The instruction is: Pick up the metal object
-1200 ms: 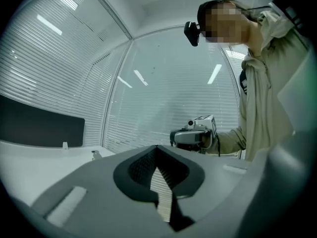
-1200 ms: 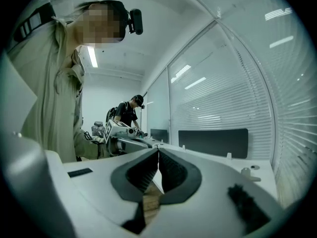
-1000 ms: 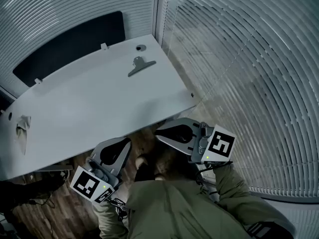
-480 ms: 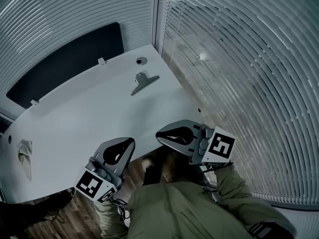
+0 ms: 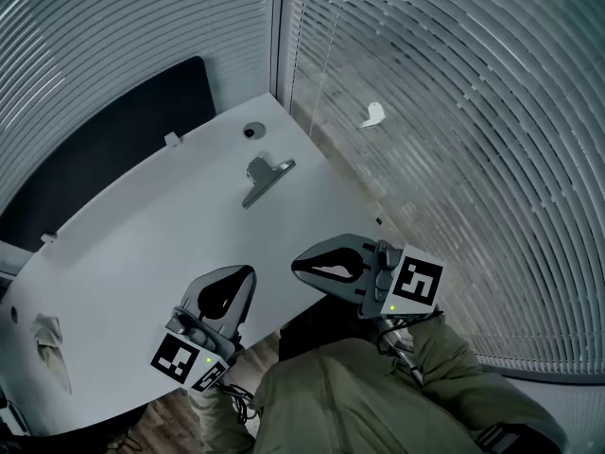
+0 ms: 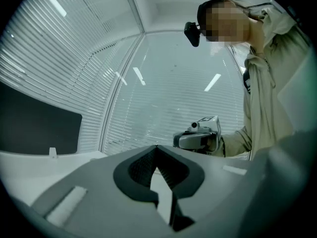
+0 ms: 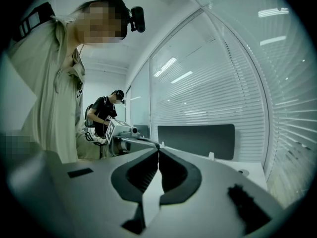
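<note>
The metal object is a silver bulldog clip (image 5: 264, 179) lying flat on the white desk (image 5: 142, 244), towards its far right corner. Both grippers hover low at the desk's near edge, well short of the clip. My left gripper (image 5: 250, 271) (image 6: 157, 147) is shut with nothing between its jaws. My right gripper (image 5: 295, 266) (image 7: 158, 150) is also shut and empty, its tips pointing left towards the left one. Neither gripper view shows the clip. In the left gripper view the right gripper (image 6: 198, 138) shows ahead.
A dark partition panel (image 5: 104, 159) runs along the desk's far side. A round cable hole (image 5: 253, 131) sits near the far corner and a crumpled cloth (image 5: 52, 348) lies at the far left. Slatted blinds (image 5: 454, 112) wall the right. Another person (image 7: 105, 114) sits in the background.
The head view has shifted, so the desk and clip sit lower in frame. Both grippers have edged forward to the desk's near edge and stay shut.
</note>
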`<state>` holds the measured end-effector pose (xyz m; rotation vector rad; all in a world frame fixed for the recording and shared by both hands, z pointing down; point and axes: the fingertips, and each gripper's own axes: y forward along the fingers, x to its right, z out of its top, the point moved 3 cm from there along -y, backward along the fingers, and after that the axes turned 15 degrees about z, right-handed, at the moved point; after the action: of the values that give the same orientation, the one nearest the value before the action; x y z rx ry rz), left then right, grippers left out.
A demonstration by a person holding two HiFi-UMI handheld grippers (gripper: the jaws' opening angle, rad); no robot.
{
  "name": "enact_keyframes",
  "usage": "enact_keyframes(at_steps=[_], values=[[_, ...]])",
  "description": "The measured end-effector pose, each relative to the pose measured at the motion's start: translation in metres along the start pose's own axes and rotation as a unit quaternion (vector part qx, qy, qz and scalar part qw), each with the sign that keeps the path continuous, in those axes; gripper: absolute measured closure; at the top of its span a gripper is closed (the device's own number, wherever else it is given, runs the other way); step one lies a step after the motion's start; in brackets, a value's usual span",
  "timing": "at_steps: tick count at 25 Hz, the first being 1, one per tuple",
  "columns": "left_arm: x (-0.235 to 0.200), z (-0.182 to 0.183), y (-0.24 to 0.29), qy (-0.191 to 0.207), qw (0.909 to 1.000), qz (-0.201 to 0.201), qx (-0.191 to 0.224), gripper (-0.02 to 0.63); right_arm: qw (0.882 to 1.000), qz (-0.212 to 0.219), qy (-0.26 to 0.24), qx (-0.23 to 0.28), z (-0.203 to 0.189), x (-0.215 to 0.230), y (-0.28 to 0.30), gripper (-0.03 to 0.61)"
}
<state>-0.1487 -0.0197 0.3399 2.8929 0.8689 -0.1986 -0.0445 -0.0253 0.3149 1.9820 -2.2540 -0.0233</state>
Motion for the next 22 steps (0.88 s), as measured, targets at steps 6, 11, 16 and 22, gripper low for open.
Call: enact_keyframes(at_steps=[6,11,16,22], values=[[-0.010,-0.005,0.013,0.001,0.9999,0.000,-0.014,0.607,1.000,0.005,0.012,-0.002,-0.004,0.016,0.005,0.574],[-0.021,-0.004,0.025,0.000,0.9997,0.010,-0.024,0.607,1.000,0.013,0.014,0.000,-0.003,0.032,0.006,0.574],[-0.040,-0.012,0.055,-0.011,0.9987,0.021,-0.045,0.607,1.000,0.014,0.028,0.001,-0.009,0.056,0.000,0.574],[-0.064,-0.041,0.105,-0.026,0.9958,0.019,-0.086,0.604,0.999,0.010,0.049,-0.005,-0.028,0.088,-0.009,0.574]])
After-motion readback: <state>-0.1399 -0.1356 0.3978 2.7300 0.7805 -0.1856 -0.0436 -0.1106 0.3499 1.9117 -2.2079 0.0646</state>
